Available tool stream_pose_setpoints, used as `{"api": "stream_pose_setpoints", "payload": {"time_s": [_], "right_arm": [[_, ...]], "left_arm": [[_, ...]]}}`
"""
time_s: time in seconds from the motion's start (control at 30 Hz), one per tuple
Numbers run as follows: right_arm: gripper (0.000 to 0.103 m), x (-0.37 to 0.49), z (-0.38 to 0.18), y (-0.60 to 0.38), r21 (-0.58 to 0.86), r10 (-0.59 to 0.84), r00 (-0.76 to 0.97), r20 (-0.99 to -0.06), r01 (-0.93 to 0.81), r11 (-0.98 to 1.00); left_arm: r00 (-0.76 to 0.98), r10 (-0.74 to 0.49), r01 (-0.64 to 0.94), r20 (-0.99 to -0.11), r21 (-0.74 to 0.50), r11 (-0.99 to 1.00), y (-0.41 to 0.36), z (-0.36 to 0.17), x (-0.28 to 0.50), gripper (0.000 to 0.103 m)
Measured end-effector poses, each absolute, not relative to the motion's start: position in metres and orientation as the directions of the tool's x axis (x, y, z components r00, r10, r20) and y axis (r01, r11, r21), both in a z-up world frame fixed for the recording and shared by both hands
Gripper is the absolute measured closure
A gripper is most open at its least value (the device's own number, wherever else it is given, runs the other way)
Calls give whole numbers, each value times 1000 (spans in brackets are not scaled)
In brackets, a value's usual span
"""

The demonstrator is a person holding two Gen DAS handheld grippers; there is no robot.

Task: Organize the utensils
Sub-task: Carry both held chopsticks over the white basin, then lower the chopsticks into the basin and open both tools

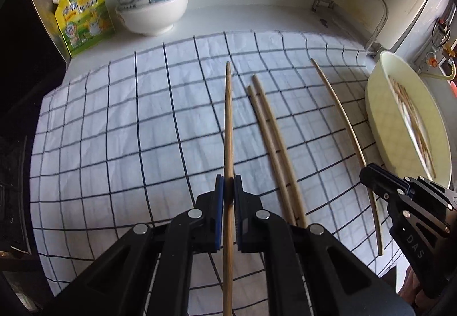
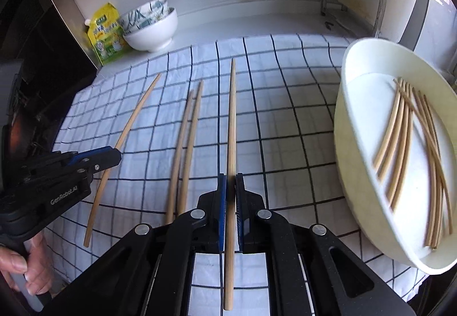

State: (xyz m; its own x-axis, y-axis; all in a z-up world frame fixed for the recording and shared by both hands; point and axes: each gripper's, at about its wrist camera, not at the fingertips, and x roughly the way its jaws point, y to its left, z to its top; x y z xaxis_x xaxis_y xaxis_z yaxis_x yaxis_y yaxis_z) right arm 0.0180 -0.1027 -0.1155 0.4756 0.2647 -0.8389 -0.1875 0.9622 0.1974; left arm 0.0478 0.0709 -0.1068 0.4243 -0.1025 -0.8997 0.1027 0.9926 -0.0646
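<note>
So each gripper has one chopstick right now. The left gripper [image 1: 227, 187] has its fingers pinched tight on a chopstick [image 1: 228, 121] that runs straight toward 12 o'clock in its own view. Same deal for the right gripper [image 2: 231, 187], clamped on its chopstick [image 2: 232, 121].

Between those two, a pair of loose chopsticks [image 2: 185, 144] lies side by side on the checked cloth [image 2: 285, 116], nearly touching each other. Looks like neither gripper is touching them.

Off at about 3 o'clock in the right wrist view sits the white oval dish [image 2: 351, 144] with a bunch of chopsticks [image 2: 411, 144] already lying in it, a bit criss-crossed. Way back at 11 o'clock there's a stack of bowls [image 2: 151, 27] and a yellow pouch [image 2: 107, 33], not part of this.

My read: this is the pick-up step, both sticks gripped and seemingly clear of the cloth (hard to be sure). Next move probably means swinging them over the dish rim and letting go low, so they don't bounce out. The long ends could easily clip the rim.
</note>
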Motion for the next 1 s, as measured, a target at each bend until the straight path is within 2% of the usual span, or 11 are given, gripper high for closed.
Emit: {"api": "stream_pose_setpoints", "payload": {"time_s": [0.23,0.5,0.77,1.0], "right_arm": [[97,12,-73,-132,207,279,548,-789,-190,960],[97,12,-44,-211,173,189,630,-753,-88,981],[97,17,-50,-294,160,85,640,-763,60,985],[97,32,-78,-336,187,74,585,-808,135,973]], "left_arm": [[491,-128,146,-862,-64,987,37,-64,55,95],[513,-222,269,-829,-90,959,-44,-33,69,95],[471,-317,415,-823,-110,903,-143,-27,87,95],[396,-329,496,-857,-102,862,-208,-54,104,95]]}}
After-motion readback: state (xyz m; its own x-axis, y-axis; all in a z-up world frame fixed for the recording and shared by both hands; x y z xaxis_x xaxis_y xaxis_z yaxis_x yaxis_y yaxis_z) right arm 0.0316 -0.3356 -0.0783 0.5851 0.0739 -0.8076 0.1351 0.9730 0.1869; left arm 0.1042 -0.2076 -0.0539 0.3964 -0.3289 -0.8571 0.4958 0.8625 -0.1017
